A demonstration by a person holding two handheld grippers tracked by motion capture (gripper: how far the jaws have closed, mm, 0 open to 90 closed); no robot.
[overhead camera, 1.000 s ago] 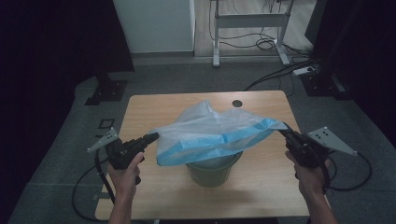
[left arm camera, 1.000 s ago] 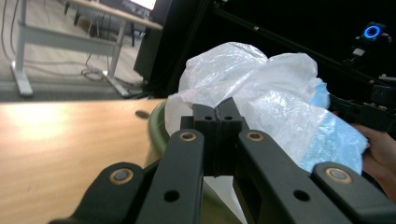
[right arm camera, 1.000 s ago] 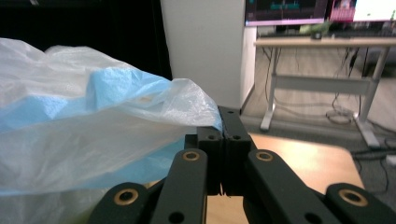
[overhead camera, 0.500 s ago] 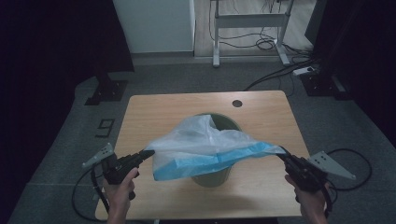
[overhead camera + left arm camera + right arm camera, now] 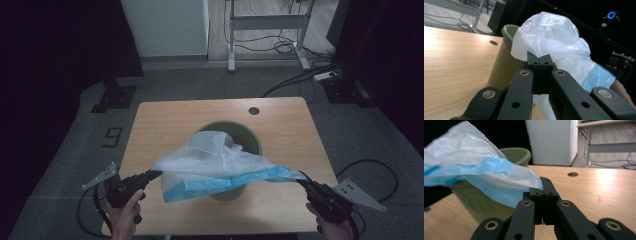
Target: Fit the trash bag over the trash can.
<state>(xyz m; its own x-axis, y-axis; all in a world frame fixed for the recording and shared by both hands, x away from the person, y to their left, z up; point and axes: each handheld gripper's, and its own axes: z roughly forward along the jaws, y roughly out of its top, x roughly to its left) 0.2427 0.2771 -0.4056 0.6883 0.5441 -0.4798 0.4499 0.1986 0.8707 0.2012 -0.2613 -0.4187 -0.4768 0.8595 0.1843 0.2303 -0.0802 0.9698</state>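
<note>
Left hand-held gripper (image 5: 156, 173): shut tight on bag (image 5: 225, 162) corner.
Right hand-held gripper (image 5: 301, 180): shut tight on other corner.
Bag: stretched over green bin (image 5: 250, 137) on bench (image 5: 170, 120).

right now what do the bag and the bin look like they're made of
Bag: thin plastic film, it seems, translucent white with a blue band, crinkled and glossy. Bin: likely moulded plastic, matte olive green, with a smooth rounded rim.

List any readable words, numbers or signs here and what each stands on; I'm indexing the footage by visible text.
"9": a dark digit on the grey floor left of the table.
No print can be read on the plastic bag, the green bin or either gripper.
</note>
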